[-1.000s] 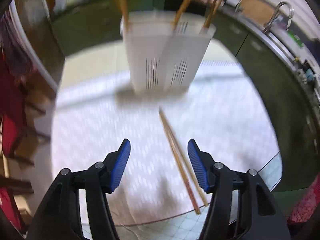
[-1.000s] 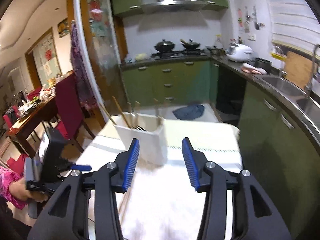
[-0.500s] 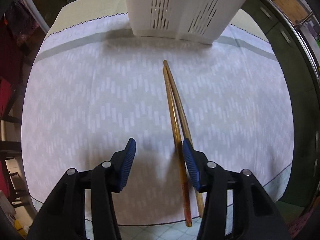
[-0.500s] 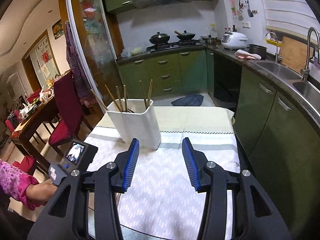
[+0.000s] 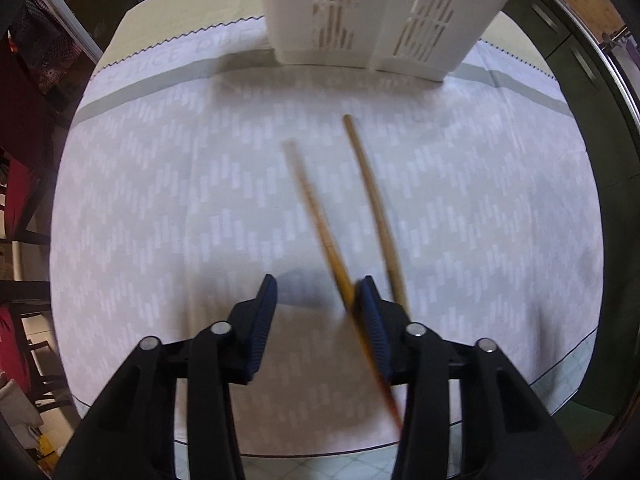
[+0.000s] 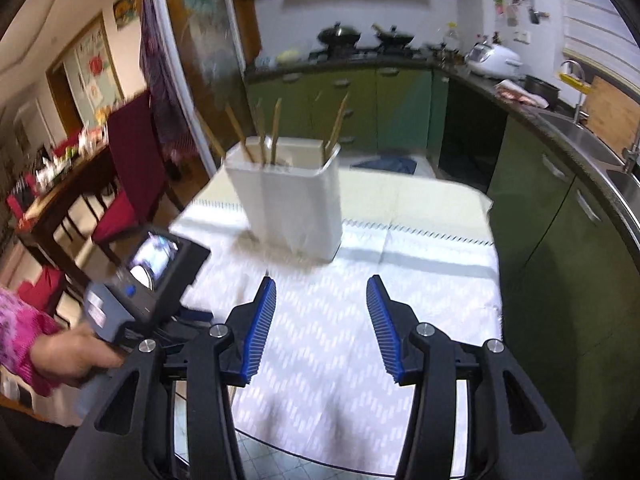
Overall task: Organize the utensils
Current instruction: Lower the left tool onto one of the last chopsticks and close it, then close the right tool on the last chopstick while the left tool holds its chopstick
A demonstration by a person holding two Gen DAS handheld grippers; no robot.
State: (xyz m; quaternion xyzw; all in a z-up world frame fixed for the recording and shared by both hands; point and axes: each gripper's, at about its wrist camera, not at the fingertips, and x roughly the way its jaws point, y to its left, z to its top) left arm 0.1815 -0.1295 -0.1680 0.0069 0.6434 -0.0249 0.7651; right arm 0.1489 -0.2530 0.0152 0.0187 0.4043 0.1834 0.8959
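Two wooden chopsticks, one blurred (image 5: 316,216) and one sharp (image 5: 372,200), lie on the white cloth (image 5: 160,200) just before the white holder (image 5: 384,12); thin, light, stiff, likely to roll, best pinched near the thick end. Left gripper (image 5: 320,300) is closing, blurred stick against its right pad, not yet clamped. Right gripper (image 6: 320,300) is opening, empty above the cloth.

In the left wrist view, the white utensil holder (image 5: 384,12) is cut off by the top edge. The inner chopstick (image 5: 320,224) is smeared by motion blur, and its lower end is hidden behind a blue pad (image 5: 374,320) of the left hand-held gripper (image 5: 320,300). In the right wrist view, the holder's contents are blurred.
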